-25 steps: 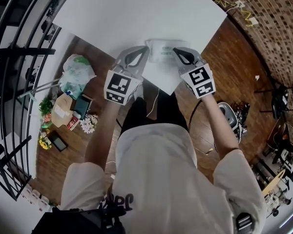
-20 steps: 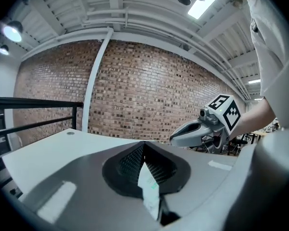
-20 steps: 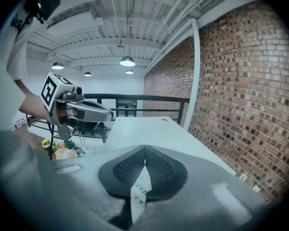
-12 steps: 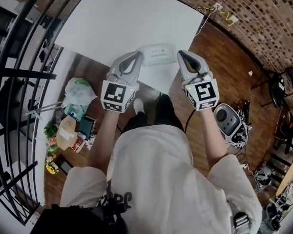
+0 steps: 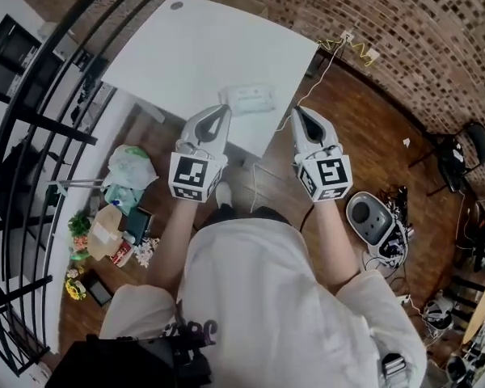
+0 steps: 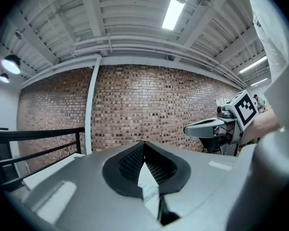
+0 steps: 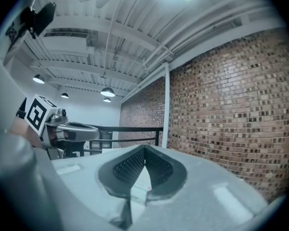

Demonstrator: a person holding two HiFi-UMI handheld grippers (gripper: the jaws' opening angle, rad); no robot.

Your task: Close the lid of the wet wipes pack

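The wet wipes pack (image 5: 250, 99) lies at upper centre on the white table (image 5: 186, 47), with the left gripper (image 5: 223, 109) and right gripper (image 5: 297, 111) both closed and empty.

Matt white table top (image 5: 186, 47), pale plastic wet wipes pack (image 5: 250, 99). Smooth grey plastic left gripper (image 5: 221, 111) and right gripper (image 5: 299, 113), black ribbed pads (image 6: 129, 161). Rough red brick wall (image 5: 404, 31); glossy brown wood floor (image 5: 364, 136).

my shirt (image 5: 259, 297): white, short sleeves
my left gripper (image 5: 223, 109): grey shell, black ribbed pads (image 6: 127, 165), black-and-white marker cube (image 5: 192, 176)
my right gripper (image 5: 297, 111): same grey, same cube (image 5: 325, 176)
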